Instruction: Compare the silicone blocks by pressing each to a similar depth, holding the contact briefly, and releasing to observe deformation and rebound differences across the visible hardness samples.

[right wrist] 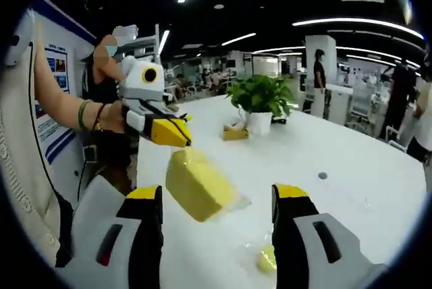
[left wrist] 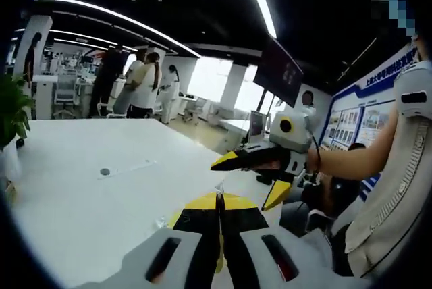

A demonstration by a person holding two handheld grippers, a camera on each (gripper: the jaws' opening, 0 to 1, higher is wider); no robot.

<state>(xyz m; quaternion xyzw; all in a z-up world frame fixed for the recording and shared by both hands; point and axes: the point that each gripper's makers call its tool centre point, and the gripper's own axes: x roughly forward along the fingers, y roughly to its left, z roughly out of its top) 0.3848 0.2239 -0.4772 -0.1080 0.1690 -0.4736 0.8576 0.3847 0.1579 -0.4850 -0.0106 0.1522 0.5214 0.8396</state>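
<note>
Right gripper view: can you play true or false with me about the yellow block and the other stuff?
1. The yellow block hangs at the tip of the left gripper. True.
2. The right gripper has its jaws squeezed shut. False: they stand wide apart, one on each side of the block.
3. A green plant stands in a white pot on the table. True.
4. The table is black. False: it is white.
5. The block is blue. False: it is yellow.
</note>
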